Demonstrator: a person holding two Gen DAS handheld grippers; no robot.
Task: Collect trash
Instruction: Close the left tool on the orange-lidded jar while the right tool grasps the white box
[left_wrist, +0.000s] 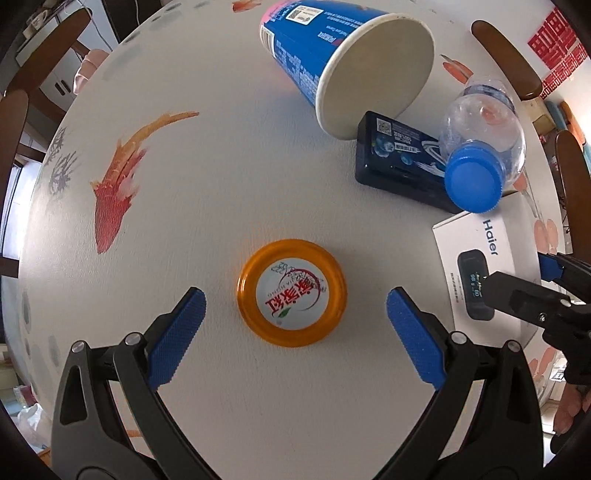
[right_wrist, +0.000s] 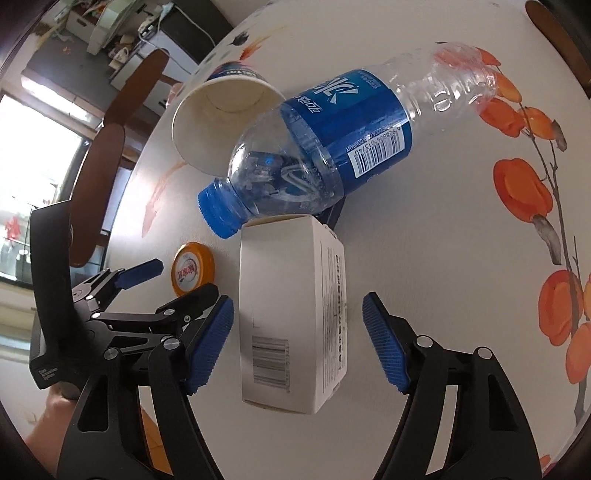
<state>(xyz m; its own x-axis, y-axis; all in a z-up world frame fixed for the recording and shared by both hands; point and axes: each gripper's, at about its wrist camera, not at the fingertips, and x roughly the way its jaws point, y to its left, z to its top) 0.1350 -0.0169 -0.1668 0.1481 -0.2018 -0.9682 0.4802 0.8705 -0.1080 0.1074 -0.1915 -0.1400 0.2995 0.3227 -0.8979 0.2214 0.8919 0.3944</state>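
- Left gripper: fingers released and spread wide. The blue pads sit at 9 and 3 o'clock of the orange lid; neither pad touches it.
- Orange lid: lies flat on the white surface, printed label facing up, between the left fingers and apart from the other items.
- Right gripper: fingers released. The pads straddle the white box; the pad at 9 o'clock sits just beside the box wall, and the pad at 3 o'clock stands apart from it. Contact at the 9 o'clock pad cannot be determined.
- White box: rests on the surface, barcode end toward the camera in the right wrist view. In the left wrist view it sits at 3 o'clock of the lid.
- Plastic bottle: clear, blue label, blue cap fitted. It lies tilted at 12 o'clock of the white box, with its neck end over the far edge of the box.
- Dark box: lies under the bottle, at 1 o'clock of the lid in the left wrist view.
- Paper cup: lies on its side at 12 o'clock, open mouth toward the grippers, its rim just beside the dark box.
- Surface: round, white, printed with orange fruit and red fish motifs.
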